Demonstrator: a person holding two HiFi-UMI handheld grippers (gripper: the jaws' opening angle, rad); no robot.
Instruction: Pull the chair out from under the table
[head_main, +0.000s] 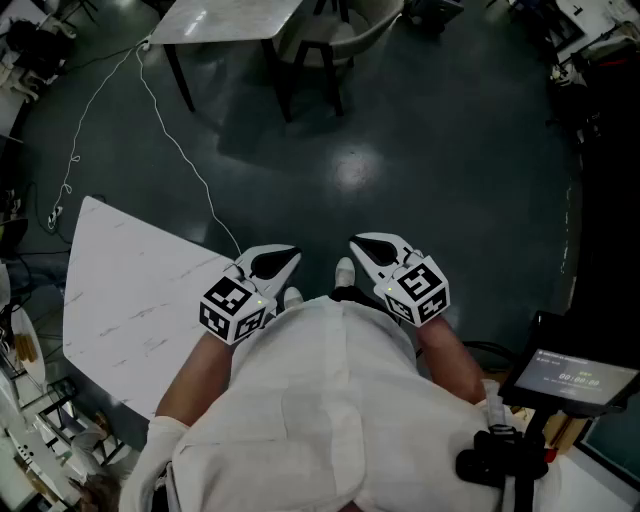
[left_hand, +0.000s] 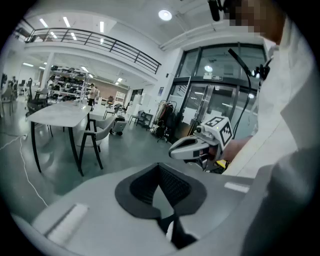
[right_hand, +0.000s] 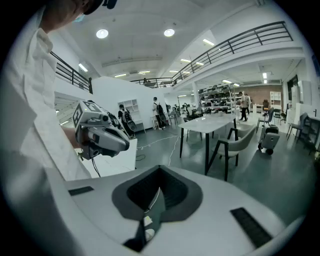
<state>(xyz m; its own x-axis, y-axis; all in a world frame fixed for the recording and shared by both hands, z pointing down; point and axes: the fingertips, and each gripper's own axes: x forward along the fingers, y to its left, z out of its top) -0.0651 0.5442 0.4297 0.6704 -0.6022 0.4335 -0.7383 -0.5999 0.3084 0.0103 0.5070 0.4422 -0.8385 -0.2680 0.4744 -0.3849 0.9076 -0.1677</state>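
A pale chair with dark legs is tucked under a white-topped table at the far end of the floor. Both grippers are held close to the person's white coat, far from it. My left gripper is shut with nothing in it, and so is my right gripper. In the left gripper view the chair and table stand far off to the left, beyond the closed gripper. In the right gripper view the chair and table lie ahead to the right of the closed gripper.
A second white table stands close by at the left. A thin white cable trails across the dark floor between the two tables. A stand with a screen is at the lower right. A suitcase stands past the chair.
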